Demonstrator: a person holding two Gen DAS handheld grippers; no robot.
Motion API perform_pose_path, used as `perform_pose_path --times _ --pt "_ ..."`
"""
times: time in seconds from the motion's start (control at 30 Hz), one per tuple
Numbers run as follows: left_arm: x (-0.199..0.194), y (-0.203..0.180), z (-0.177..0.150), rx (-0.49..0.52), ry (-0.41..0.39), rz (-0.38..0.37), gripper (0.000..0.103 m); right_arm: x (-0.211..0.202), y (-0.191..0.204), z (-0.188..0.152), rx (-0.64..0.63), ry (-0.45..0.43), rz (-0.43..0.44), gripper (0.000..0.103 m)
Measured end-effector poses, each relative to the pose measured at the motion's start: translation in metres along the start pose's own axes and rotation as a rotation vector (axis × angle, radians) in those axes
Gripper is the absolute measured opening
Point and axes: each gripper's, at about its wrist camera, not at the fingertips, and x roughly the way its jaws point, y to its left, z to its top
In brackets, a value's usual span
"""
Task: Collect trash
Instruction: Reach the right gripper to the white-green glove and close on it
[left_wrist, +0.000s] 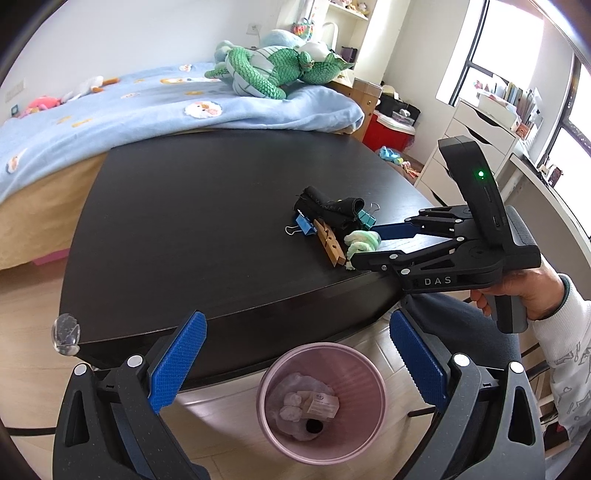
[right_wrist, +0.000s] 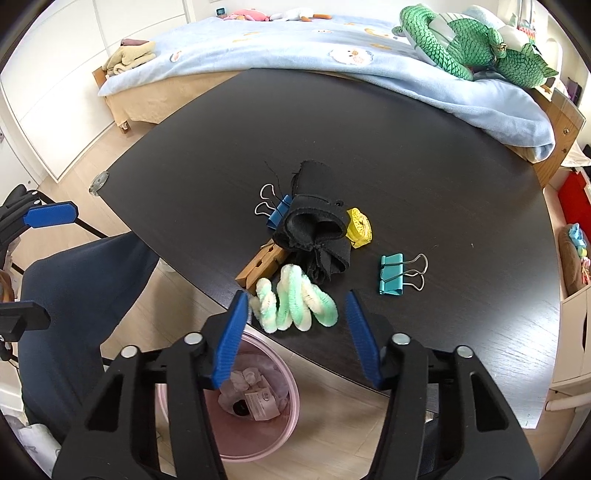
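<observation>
A fuzzy green-and-white coil (right_wrist: 295, 304) lies near the front edge of the dark table (right_wrist: 406, 147). My right gripper (right_wrist: 296, 295) straddles it with a blue pad on each side and small gaps showing, so it stands open around the coil. The left wrist view shows that gripper (left_wrist: 364, 247) reaching in from the right, held by a hand (left_wrist: 532, 291). My left gripper (left_wrist: 295, 321) hangs wide open and holds nothing, above the pink bin (left_wrist: 263, 402), which holds crumpled paper and a label.
A black cloth (right_wrist: 314, 229), a wooden clothespin (right_wrist: 258, 266), a blue binder clip (right_wrist: 279, 214), a yellow scrap (right_wrist: 358, 227) and a teal binder clip (right_wrist: 391, 275) lie behind the coil. A bed with a blue blanket (right_wrist: 295, 44) borders the table's far side.
</observation>
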Motion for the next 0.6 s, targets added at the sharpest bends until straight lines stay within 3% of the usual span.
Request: perform_pose_path --times 0.3,0.6 --pt "0.000 0.000 -0.001 0.008 -0.005 0.004 0.096 -0.001 0.000 -0.002 0.006 -0.005 0.008 0.030" --pt "0.000 -0.006 0.004 0.048 -0.022 0.013 0.096 -0.014 -0.004 -0.006 0.039 -0.036 0.018 0.022"
